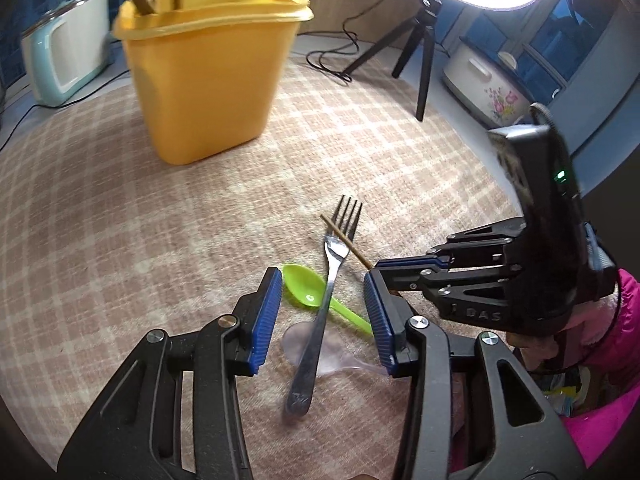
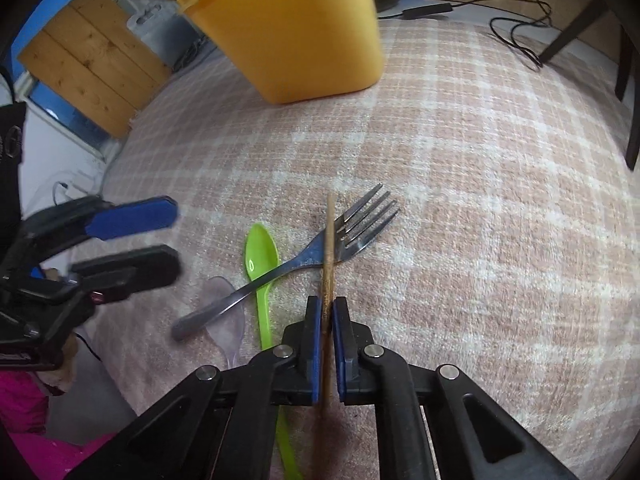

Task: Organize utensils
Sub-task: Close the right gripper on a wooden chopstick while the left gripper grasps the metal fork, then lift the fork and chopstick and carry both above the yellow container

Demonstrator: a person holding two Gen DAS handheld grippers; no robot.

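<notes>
Lying crossed: fork [image 2: 280, 272] tines toward yellow bin [image 2: 296, 28], chopstick [image 2: 329, 248] over neck

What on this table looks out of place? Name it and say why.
The loose utensils lie in a crossed heap: the fork lies over the green spoon and a clear spoon, with the chopstick in the right gripper lying across the fork's head. The yellow bin already holds sticks.
</notes>
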